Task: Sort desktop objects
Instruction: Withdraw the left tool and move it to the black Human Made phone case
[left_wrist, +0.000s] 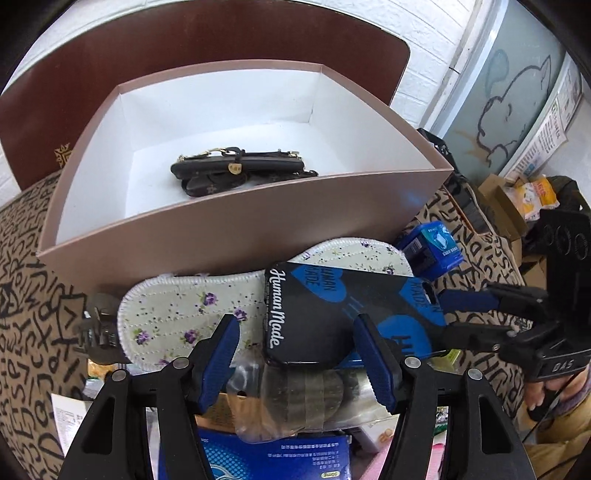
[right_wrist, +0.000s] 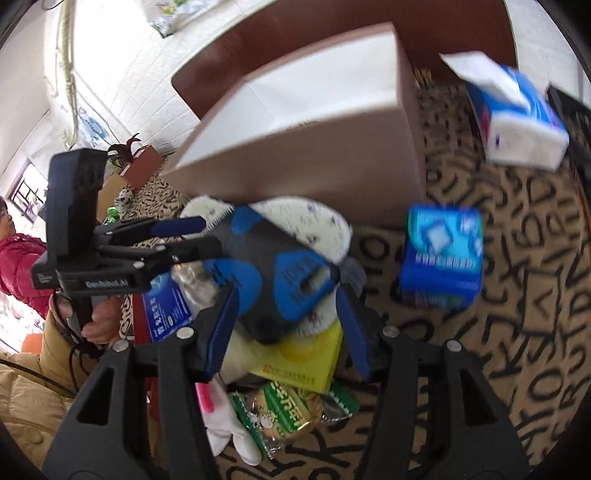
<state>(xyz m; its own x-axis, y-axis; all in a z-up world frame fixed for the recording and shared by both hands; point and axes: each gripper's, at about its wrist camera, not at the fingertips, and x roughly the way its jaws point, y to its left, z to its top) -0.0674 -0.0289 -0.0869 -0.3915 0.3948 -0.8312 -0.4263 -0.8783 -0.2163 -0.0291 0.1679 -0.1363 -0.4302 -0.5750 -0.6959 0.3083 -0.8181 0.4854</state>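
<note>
Clutter everywhere on the table, which wears a tan cloth printed with black letters. The pile sits pushed against the pink-brown cardboard box with white inside, handy for dropping things in; a dark brown strapped handbag already lies on its floor.

On top of the heap lies the black phone case with blue hearts, resting across a white floral fabric insole. The left tool hangs over the case's near end, released, its pads clear of it. The right tool straddles the far end, jaws apart; I judge it unclenched, though blur hides any contact.

A small blue carton stands just beside the pile. Lower layers are buried: a clear bag of dark discs and a yellow packet only peek out.
</note>
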